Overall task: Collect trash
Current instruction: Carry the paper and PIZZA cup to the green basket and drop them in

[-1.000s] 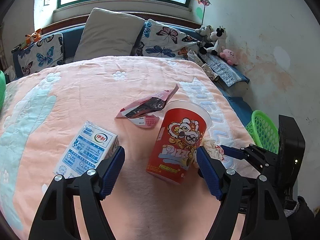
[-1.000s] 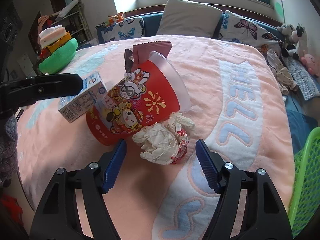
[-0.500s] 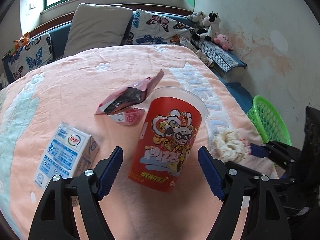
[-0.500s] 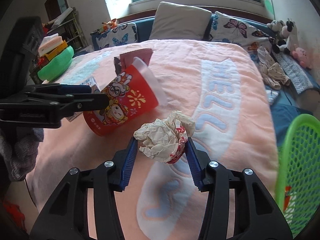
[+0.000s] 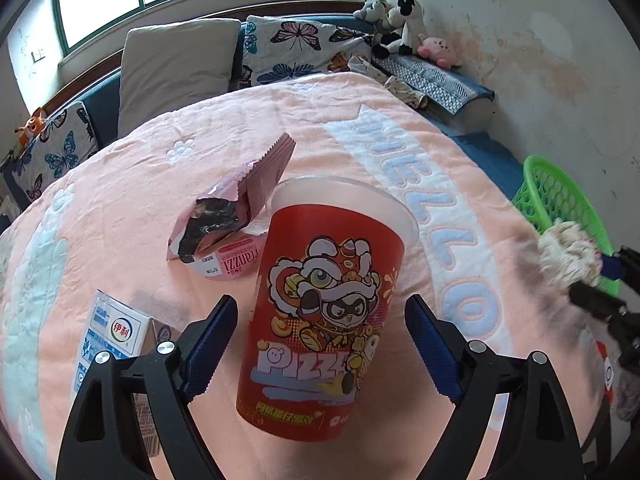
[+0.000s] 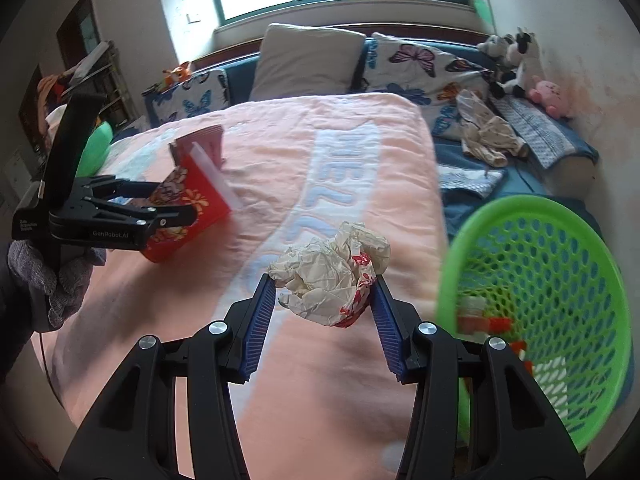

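My right gripper (image 6: 326, 312) is shut on a crumpled white-and-red paper ball (image 6: 330, 276) and holds it above the bed edge, just left of the green mesh basket (image 6: 536, 292). The ball (image 5: 568, 252) and the basket (image 5: 560, 208) also show at the right of the left wrist view. My left gripper (image 5: 320, 344) is open, its blue pads on either side of a red pizza cup (image 5: 324, 308) that stands on the pink blanket, not touching it. A pink snack wrapper (image 5: 236, 200) lies behind the cup. A white-and-blue milk carton (image 5: 116, 344) lies at the left.
The basket holds some red-and-white trash (image 6: 480, 316) and stands off the bed's right side. Pillows (image 5: 176, 68) and plush toys (image 5: 400, 28) line the far end. A stained wall (image 5: 560, 60) is at the right. A green object (image 6: 96, 148) and shelves are at far left.
My right gripper has shut on the paper ball, lifted it and carried it right toward the green basket. My left gripper has moved in around the red cup, still open.
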The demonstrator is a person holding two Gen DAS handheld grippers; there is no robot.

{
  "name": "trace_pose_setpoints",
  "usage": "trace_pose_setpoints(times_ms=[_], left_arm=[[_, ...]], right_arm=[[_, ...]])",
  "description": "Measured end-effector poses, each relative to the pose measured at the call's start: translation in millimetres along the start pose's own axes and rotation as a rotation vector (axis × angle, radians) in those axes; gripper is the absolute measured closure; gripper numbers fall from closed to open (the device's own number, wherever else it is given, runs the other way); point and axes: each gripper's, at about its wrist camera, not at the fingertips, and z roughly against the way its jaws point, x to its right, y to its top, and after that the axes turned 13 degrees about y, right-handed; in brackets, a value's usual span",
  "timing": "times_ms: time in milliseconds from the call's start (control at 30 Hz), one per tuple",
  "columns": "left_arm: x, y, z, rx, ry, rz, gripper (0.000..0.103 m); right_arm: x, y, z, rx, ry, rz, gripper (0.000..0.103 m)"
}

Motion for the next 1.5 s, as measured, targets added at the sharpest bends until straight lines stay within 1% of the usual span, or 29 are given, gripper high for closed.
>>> trace_pose_setpoints(times_ms=[133,200,233,400,600,900,1000,1400,1433,1467,1500], left_arm=[[-0.1,-0.9,-6.9,-0.009,0.02,0.012,0.021],[0.2,-0.8,-7.1,-0.004,0.016,0.013,0.026],[1.0,-1.1,-6.0,-0.001,0.015,0.01,0.03],[6.9,-3.6,4.7,0.03,0.03,-0.005,0.031],[16.6,-6.2,30.6,0.061,-0.002,-0.014,0.031],[52.8,3.7,66.6,0.116,-0.074,-0.06,0.031],[66.6,8.9,74.2,0.128,-0.093,-0.072,0.031],[134.1,33.6,83.1,0.134,-0.172,-0.129,0.031],[141.6,36.1,82.6,0.13,-0.18,-0.134,0.031],[148.0,37.1,82.9,0.127,-0.186,-0.138,0.031],[154.0,39.3,81.8,0.122,-0.194,-0.141,0.031]], right_arm=[[19.1,-5.1,14.0,0.022,-0.034,-0.042,0.053],[28.0,-7.3,19.3,0.029,-0.048,-0.063,0.053],[32.7,-8.6,22.2,0.033,-0.056,-0.074,0.053],[49.7,-15.1,31.1,0.044,-0.091,-0.118,0.053],[69.0,-22.9,41.8,0.058,-0.138,-0.168,0.053],[90.9,-35.6,60.0,0.074,-0.175,-0.231,0.05],[96.9,-39.0,67.7,0.083,-0.185,-0.238,0.045],[105.0,-51.6,95.4,0.108,-0.194,-0.248,0.045],[105.8,-52.2,98.6,0.112,-0.195,-0.249,0.043],[106.3,-53.4,102.1,0.115,-0.198,-0.249,0.037],[106.1,-54.6,106.1,0.123,-0.206,-0.247,0.035]])
